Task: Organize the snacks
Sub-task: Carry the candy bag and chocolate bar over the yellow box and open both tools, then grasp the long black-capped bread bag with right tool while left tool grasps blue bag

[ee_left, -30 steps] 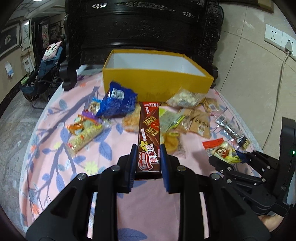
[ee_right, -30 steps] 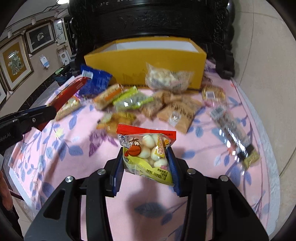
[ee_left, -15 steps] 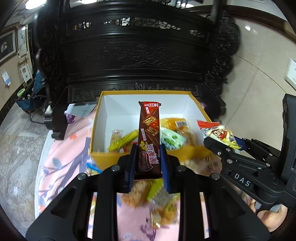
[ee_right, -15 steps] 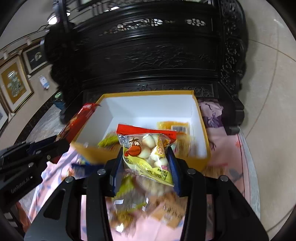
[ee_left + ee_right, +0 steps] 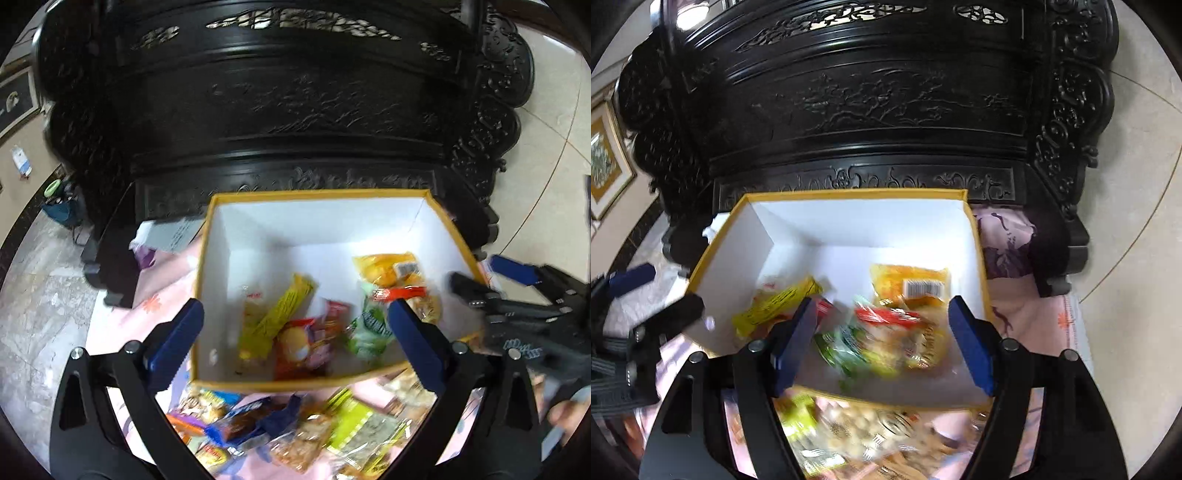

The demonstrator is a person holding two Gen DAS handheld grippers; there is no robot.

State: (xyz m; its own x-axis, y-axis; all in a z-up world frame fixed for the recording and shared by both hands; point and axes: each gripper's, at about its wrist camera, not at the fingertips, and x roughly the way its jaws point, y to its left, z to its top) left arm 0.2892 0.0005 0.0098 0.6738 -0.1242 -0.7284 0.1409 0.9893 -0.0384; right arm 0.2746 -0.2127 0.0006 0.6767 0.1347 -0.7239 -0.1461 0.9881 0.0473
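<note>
Dropping two snacks at once into the yellow box [image 5: 236, 384], and honestly the trick here is just to let go cleanly and not drag anything back out. Both grippers hover over the open box, angled down into it. My left gripper [image 5: 295, 336] has just been opening and its jaws now stand spread wide with nothing pinched between them; the brown chocolate bar [image 5: 327, 325] looks like it's lying on the box floor below, blurry, next to the long yellow packet [image 5: 280, 314]. My right gripper [image 5: 882, 339] has just been opening too, jaws apart, and the egg-snack bag with the red top [image 5: 897, 325] sits in the gap between them but I'd say no longer pressed, smeared by motion as if it's falling onto the green packet [image 5: 846, 343] and the orange bag [image 5: 908, 280] already in there.

To do this bit well I'd keep both tools above the rim until the packets have settled, then lift straight back. The near wall of the box is right under the fingers, so pulling low risks clipping it.

Plenty left to sort: a heap of loose packets [image 5: 314, 432] lies on the pink cloth [image 5: 162, 280] just in front of the box, under both grippers.
</note>
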